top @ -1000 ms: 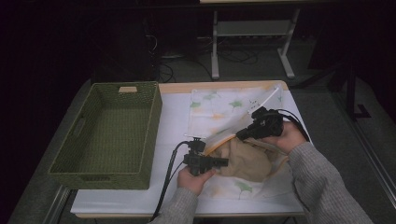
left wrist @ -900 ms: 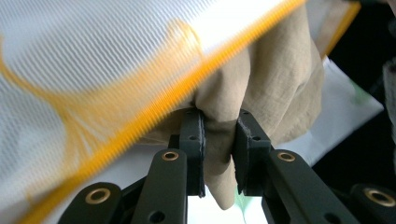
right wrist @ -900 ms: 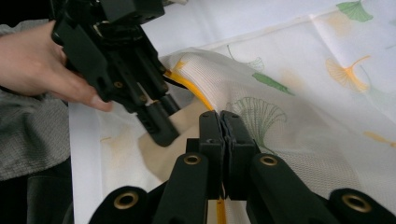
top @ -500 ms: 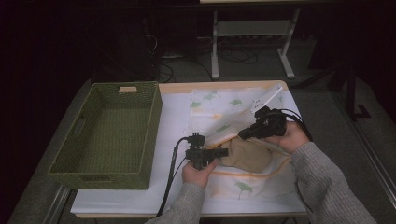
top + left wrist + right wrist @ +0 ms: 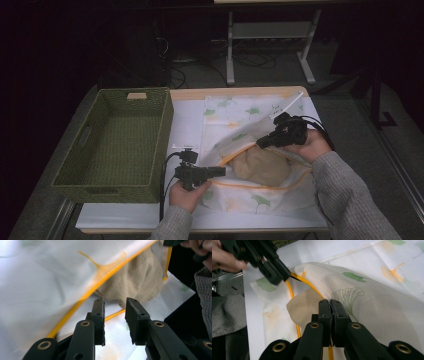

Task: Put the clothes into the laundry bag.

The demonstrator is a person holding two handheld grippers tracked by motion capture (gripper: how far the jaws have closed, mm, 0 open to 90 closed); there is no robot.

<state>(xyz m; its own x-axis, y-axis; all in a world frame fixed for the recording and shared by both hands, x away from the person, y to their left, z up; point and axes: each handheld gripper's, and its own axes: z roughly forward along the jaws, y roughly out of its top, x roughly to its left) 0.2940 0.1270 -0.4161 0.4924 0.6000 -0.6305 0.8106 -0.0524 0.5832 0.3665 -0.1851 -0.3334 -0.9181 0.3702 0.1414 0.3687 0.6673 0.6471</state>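
A dark room surrounded a white worktop; a green woven basket stood at its left, and a white mesh bag printed with ginkgo leaves and edged in orange lay at its centre. A beige cloth sat partly inside the bag's mouth, its near part exposed. The right gripper had its jaws pressed together on the bag's upper flap at the orange edge, holding the mouth lifted over the cloth. The left gripper had just been opening; its jaws stood spread with nothing between them, just to the left of the bag's opening, the cloth lying beyond their tips and apart from them. The step in hand appeared to be tucking the cloth fully inside. It would go best if the right gripper kept the flap high and taut while the left pushed the cloth's exposed part deeper, clear of the orange edge.
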